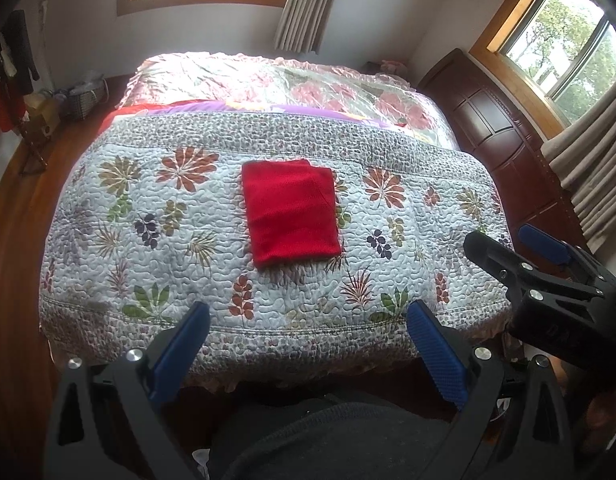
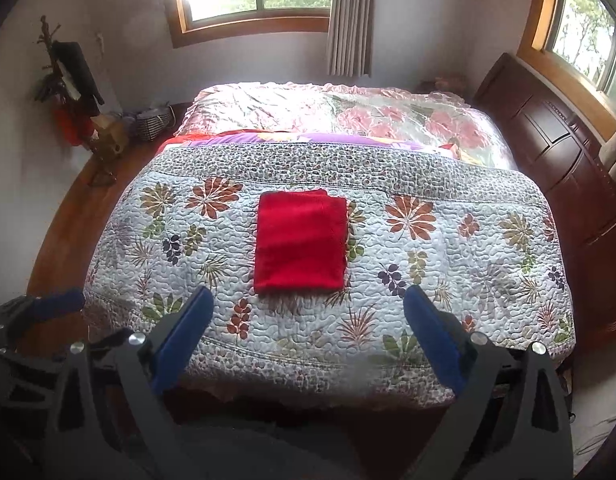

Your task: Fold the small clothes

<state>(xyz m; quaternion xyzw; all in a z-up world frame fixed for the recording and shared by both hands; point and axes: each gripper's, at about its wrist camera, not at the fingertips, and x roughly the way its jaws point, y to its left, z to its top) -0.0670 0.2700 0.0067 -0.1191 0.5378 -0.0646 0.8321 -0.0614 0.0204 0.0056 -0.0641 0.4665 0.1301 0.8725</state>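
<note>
A: Lying mid-quilt, toward the bed's (image 2: 448, 280) far edge: a folded red knit cloth (image 2: 300, 242), soft and light, I'd judge.

B: Left tongs (image 1: 308, 334) and right tongs (image 2: 308, 316) gape empty; pinch its near corners.

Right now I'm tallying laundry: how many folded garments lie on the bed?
1: a red folded garment mid-quilt, beyond both open grippers. Nothing else clothing-like shows on the bed.

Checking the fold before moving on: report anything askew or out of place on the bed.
Little stands out. The red garment lies folded flat on the floral quilt, though a lower layer peeks out unevenly along its far edge. Both the left gripper and right gripper are open and clear of it.
</note>
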